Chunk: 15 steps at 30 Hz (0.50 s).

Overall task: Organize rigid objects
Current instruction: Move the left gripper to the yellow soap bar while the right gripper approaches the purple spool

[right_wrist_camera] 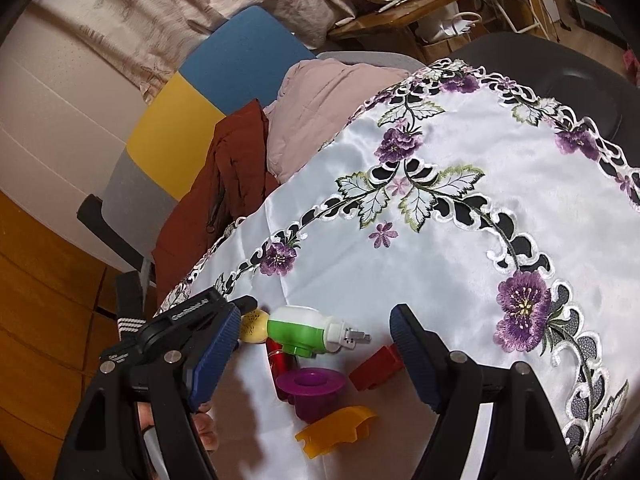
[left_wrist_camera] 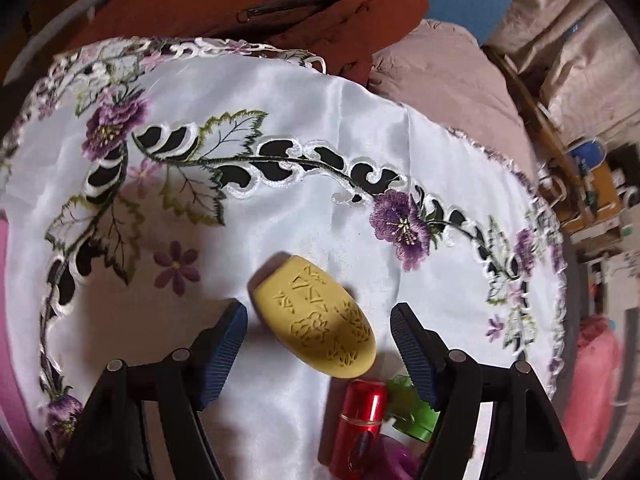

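A yellow carved oval piece [left_wrist_camera: 316, 320] lies on the white embroidered cloth [left_wrist_camera: 280, 120]. My left gripper [left_wrist_camera: 318, 309] points down over it, jaws either side with a gap at each pad. A red cylinder [left_wrist_camera: 360, 420] and a green part [left_wrist_camera: 412, 404] lie just below. In the right wrist view my right gripper [right_wrist_camera: 318, 314] stands open above a cluster: a green-and-white plug-in device [right_wrist_camera: 304, 332], a purple flanged cup [right_wrist_camera: 312, 388], a red block [right_wrist_camera: 376, 368], an orange piece [right_wrist_camera: 336, 428] and the yellow piece [right_wrist_camera: 254, 326]. The left gripper [right_wrist_camera: 240, 308] shows at the left.
A rust-brown jacket [right_wrist_camera: 224, 200] and a pink quilt [right_wrist_camera: 320, 112] lie past the cloth's far edge, against a blue, yellow and grey chair [right_wrist_camera: 192, 100]. The cloth's lace edge [right_wrist_camera: 208, 264] drops to a wooden floor [right_wrist_camera: 40, 300]. A hand [right_wrist_camera: 204, 432] shows under the right gripper.
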### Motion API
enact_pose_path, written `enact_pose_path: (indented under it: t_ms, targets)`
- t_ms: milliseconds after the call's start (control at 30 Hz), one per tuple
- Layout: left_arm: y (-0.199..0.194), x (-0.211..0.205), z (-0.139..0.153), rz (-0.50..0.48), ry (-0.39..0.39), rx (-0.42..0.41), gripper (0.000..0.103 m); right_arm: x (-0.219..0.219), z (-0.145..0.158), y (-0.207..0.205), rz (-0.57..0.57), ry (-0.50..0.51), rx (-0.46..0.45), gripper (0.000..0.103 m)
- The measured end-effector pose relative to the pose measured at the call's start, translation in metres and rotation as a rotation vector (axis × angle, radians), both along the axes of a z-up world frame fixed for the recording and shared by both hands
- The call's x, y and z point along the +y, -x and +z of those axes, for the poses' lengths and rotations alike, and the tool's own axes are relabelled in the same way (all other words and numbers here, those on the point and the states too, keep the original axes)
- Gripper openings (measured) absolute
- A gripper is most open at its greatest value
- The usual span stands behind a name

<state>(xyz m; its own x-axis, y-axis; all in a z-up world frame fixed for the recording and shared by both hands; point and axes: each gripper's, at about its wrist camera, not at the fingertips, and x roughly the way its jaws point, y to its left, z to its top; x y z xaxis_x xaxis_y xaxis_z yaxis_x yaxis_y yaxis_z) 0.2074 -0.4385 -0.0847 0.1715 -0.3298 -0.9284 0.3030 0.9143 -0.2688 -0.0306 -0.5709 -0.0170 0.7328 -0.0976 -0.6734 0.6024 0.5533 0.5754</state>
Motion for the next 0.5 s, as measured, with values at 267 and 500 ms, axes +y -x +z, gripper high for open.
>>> enact_pose_path:
  t_ms: [267,500]
  targets:
    - [0.003,-0.010,-0.001,-0.107,-0.037,-0.052,0.041,-0.002,-0.003,0.000,-0.003,-0.005,0.010,0.078]
    - [0.006,0.021,0.005,-0.185,0.051,-0.069,0.032,-0.002,-0.005,-0.001,-0.008,0.008,0.031,0.078]
